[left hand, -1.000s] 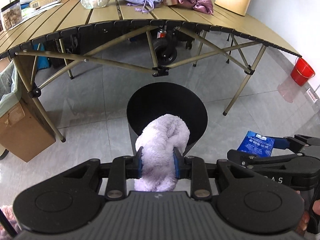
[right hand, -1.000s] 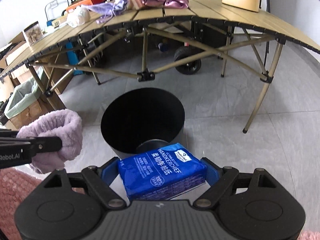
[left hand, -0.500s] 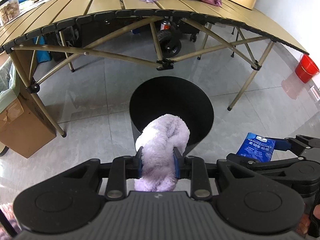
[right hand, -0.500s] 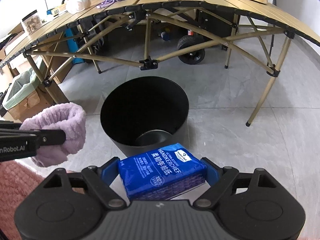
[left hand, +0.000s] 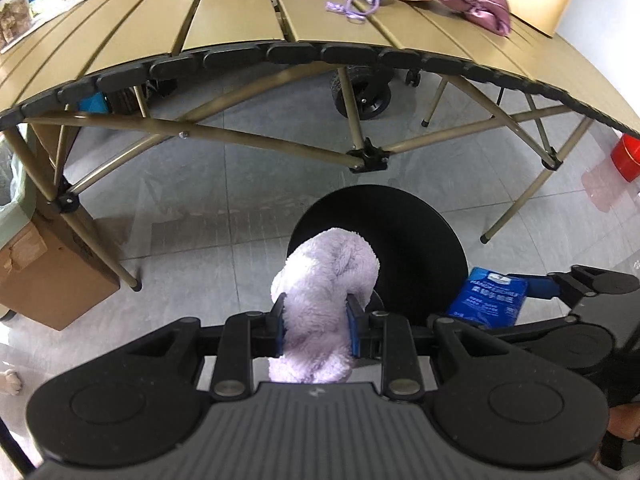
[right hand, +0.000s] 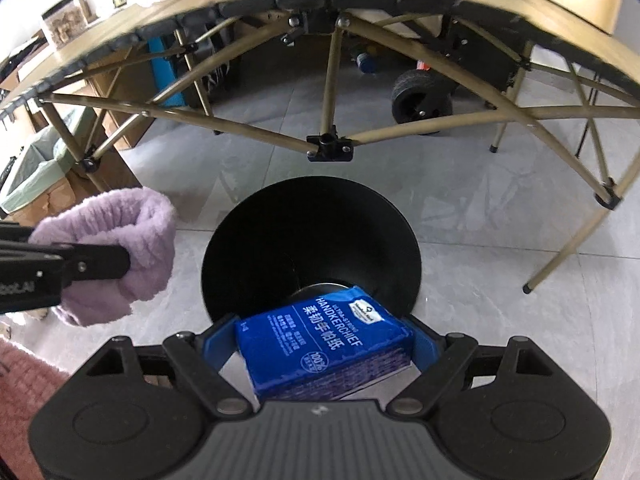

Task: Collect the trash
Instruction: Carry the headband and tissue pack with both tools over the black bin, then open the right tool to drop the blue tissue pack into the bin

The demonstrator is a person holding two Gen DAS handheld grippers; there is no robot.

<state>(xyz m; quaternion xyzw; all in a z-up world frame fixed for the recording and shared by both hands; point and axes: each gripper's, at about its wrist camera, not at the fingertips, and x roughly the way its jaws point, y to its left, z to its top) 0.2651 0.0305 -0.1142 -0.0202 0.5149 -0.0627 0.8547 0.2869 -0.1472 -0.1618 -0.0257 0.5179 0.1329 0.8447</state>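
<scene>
The left gripper (left hand: 316,320) is clenched on a fluffy lilac cloth (left hand: 324,276), which is pinched between the two blue pads at the lower centre of the left wrist view; the cloth bulges up past the fingertips and overlaps the near rim of the black bin (left hand: 400,236) standing on the grey tiled floor. In the right wrist view the same cloth (right hand: 120,240) shows at the left edge, to the left of the bin (right hand: 312,240). The right gripper (right hand: 324,344) grasps a blue tissue pack (right hand: 324,344) between its widely spread blue pads, the pack tilted and filling the gap from finger to finger, its far corner over the bin's near rim. In the left wrist view the pack (left hand: 488,296) sits at the bin's right edge. A folding table (left hand: 240,20) spans the top of both views.
</scene>
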